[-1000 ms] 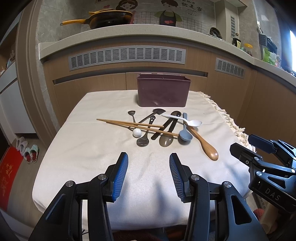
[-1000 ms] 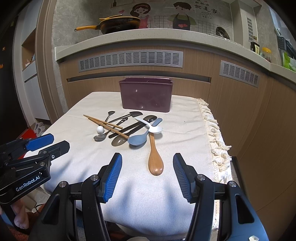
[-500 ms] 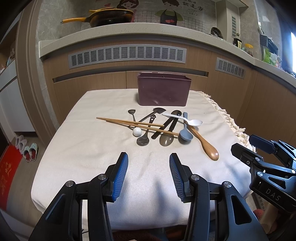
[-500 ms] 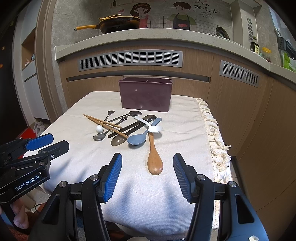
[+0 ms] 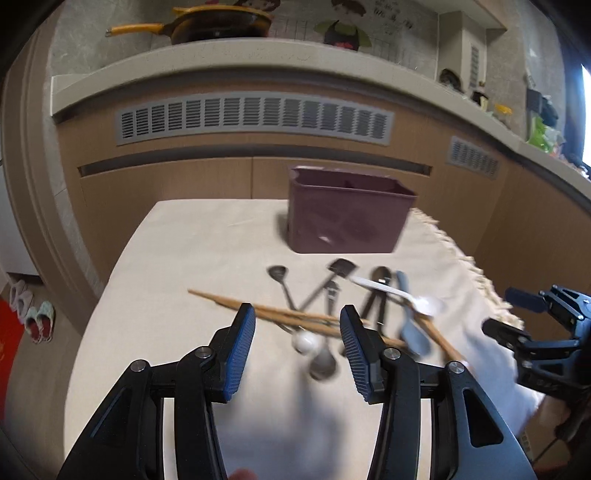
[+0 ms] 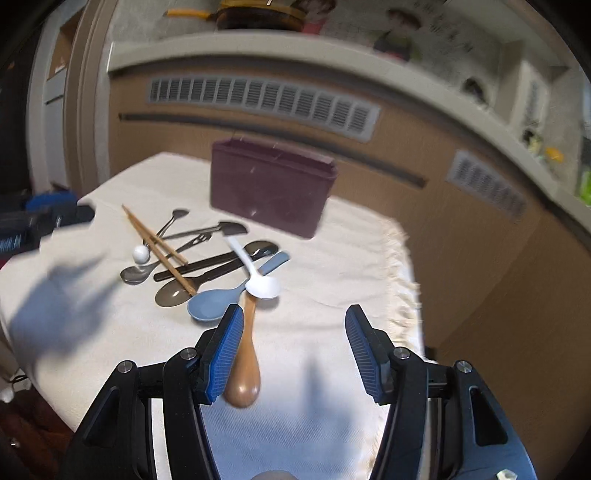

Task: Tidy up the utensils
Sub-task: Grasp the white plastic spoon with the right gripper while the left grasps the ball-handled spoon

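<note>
A heap of utensils lies on the cream cloth in front of a maroon holder box [image 5: 349, 218] [image 6: 271, 192]. Wooden chopsticks [image 5: 284, 315] [image 6: 157, 242] cross the heap, beside a white ball-ended utensil [image 5: 304, 341] [image 6: 140, 253]. A white spoon [image 6: 258, 278], a blue spoon [image 6: 218, 302] and a wooden spoon [image 6: 245, 363] lie to the right. My left gripper [image 5: 297, 350] is open just above the chopsticks and the white ball. My right gripper [image 6: 293, 349] is open, its left finger beside the wooden spoon. The view is blurred with motion.
The table [image 5: 155, 295] carries a fringed cloth whose fringe [image 6: 402, 280] hangs off the right edge. Wooden cabinets with grey vents [image 5: 255, 118] stand behind. A yellow-handled pan [image 5: 207, 24] sits on the counter. Slippers [image 5: 35, 314] lie on the floor at left.
Both grippers have moved forward and down toward the utensils. The left one now reaches the chopsticks; the right one has come up beside the wooden spoon. Both stay open.
</note>
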`<state>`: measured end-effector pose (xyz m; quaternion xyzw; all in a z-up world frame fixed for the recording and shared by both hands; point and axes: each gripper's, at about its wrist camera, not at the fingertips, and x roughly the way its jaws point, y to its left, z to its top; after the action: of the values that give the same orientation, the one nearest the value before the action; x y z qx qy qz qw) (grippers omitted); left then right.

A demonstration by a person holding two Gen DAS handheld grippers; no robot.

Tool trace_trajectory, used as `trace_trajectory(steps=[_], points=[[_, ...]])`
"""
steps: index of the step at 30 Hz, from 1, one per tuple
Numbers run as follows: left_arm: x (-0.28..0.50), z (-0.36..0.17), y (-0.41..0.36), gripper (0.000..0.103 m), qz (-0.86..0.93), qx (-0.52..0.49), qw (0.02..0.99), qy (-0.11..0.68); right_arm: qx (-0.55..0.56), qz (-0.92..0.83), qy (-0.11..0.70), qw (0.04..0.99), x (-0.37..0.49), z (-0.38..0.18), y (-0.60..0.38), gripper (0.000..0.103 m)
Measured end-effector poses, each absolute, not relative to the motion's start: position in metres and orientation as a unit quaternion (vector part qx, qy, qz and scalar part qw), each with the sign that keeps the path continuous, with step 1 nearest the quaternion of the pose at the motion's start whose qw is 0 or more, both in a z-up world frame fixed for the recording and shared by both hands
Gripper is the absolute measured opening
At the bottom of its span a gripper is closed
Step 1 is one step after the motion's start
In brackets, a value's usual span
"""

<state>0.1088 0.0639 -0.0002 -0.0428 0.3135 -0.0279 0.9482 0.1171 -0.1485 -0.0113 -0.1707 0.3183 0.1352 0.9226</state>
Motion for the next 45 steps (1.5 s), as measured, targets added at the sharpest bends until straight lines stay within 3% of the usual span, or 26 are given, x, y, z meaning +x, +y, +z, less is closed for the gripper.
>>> trace_trajectory(steps=[3,8,13,18,27,31,33,34,35,45], points=[[0.134,-0.012,0.081,0.050,-0.040,-0.058,0.933,0.354,-0.129,0.207,0.370,0.897,0.150,-0.012,-0.147,0.051],[0.160,-0.019,0.093,0.050,-0.024,-0.034,0.924,0.380,-0.107,0.246,0.378,0.886,0.190,-0.006,-0.138,0.049],[0.214,-0.026,0.106,0.049,-0.068,-0.134,0.886,0.439,-0.107,0.233,0.395,0.882,0.217,-0.006,-0.130,0.045],[0.236,-0.034,0.098,0.041,-0.080,-0.133,0.867,0.473,-0.125,0.197,0.409,0.882,0.221,-0.021,-0.135,0.045],[0.168,-0.049,0.068,0.041,-0.029,-0.104,0.899,0.425,-0.127,0.184,0.421,0.879,0.210,-0.040,-0.153,0.045],[0.173,-0.064,0.057,0.036,-0.038,-0.104,0.889,0.444,-0.127,0.188,0.408,0.884,0.208,-0.034,-0.148,0.045],[0.174,-0.069,0.054,0.031,-0.034,-0.097,0.889,0.446,-0.129,0.188,0.402,0.887,0.205,-0.031,-0.147,0.045],[0.175,-0.071,0.054,0.023,-0.030,-0.096,0.891,0.444,-0.131,0.188,0.400,0.887,0.204,-0.030,-0.145,0.045],[0.176,-0.070,0.057,0.022,-0.029,-0.100,0.892,0.440,-0.134,0.187,0.400,0.887,0.203,-0.030,-0.144,0.045],[0.172,0.047,0.066,0.022,-0.067,-0.040,0.952,0.297,-0.151,0.167,0.408,0.885,0.203,-0.030,-0.140,0.044]])
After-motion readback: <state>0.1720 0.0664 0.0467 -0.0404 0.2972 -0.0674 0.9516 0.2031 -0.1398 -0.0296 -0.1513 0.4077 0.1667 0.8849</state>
